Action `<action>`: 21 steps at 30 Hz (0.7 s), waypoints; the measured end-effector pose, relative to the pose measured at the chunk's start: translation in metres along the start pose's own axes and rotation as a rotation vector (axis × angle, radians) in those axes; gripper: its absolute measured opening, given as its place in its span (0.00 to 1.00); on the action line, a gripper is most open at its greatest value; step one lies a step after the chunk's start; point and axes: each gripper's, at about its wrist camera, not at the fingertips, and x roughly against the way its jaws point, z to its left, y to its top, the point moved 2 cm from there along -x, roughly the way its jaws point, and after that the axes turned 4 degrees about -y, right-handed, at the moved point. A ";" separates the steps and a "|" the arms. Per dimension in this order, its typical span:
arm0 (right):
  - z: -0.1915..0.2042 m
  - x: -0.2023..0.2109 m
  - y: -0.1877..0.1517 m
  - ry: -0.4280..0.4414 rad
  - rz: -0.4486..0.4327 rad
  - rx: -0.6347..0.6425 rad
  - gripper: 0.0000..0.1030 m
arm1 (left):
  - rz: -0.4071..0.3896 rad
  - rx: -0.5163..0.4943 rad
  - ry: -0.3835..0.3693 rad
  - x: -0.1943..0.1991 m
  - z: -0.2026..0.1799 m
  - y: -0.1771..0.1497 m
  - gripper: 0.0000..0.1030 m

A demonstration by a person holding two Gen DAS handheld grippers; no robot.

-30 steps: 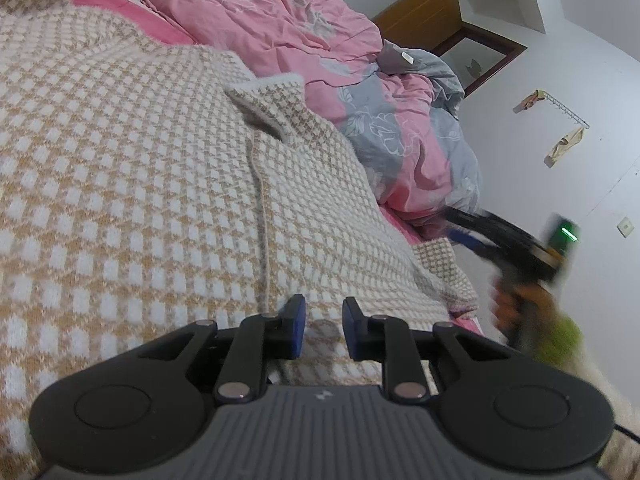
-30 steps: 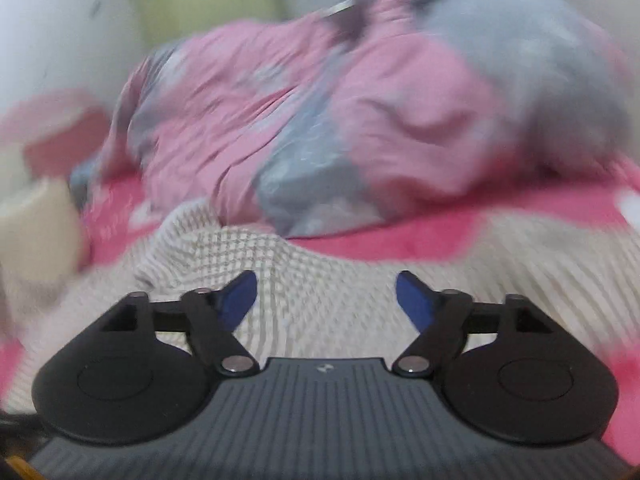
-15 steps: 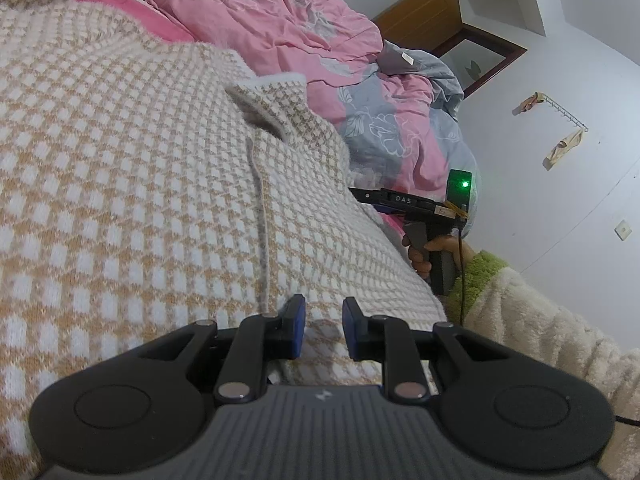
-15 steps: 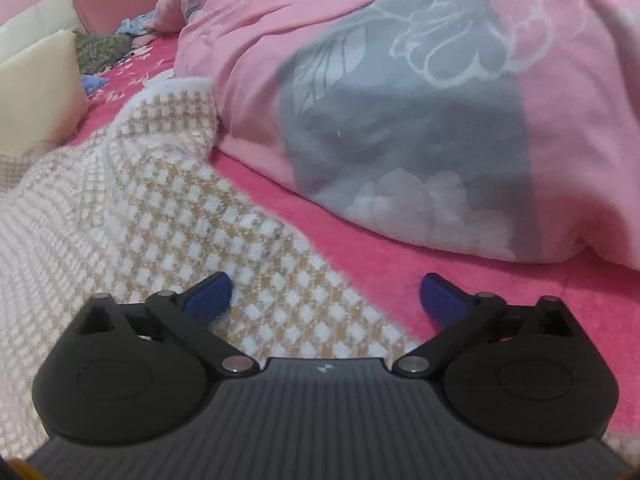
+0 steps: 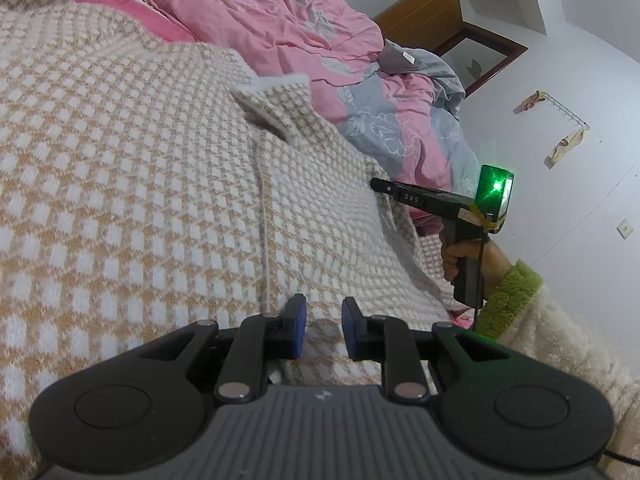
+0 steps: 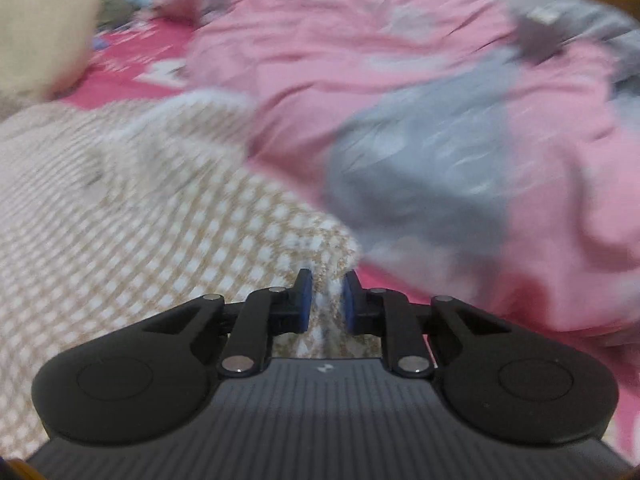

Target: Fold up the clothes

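Observation:
A tan-and-white checked knit garment lies spread over the bed. My left gripper sits at its near hem, jaws narrow and shut on a fold of the knit. In the right wrist view my right gripper is at the garment's edge beside the quilt; its jaws are closing and a ridge of the checked knit stands pinched between the blue pads. From the left wrist view, the right gripper reaches the garment's right edge, carried by a hand.
A rumpled pink and grey quilt is heaped along the garment's far side, on a pink sheet. A cream pillow lies at the far left. A fuzzy green-cuffed sleeve is at the right. White wall and a wooden door stand behind.
My right gripper swung in to the garment's right edge, rolled level, and went from wide open to closed on the knit. The left gripper kept still on the hem.

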 end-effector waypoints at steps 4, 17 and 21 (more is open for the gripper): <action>0.008 -0.030 -0.017 -0.087 0.080 0.014 0.16 | 0.000 -0.005 0.003 -0.001 -0.001 0.000 0.20; 0.019 0.033 0.029 -0.169 -0.033 0.011 0.44 | -0.003 0.000 0.006 -0.002 -0.002 -0.001 0.20; 0.068 0.017 0.054 0.008 -0.074 0.080 0.21 | -0.002 0.001 0.006 -0.001 -0.002 -0.001 0.20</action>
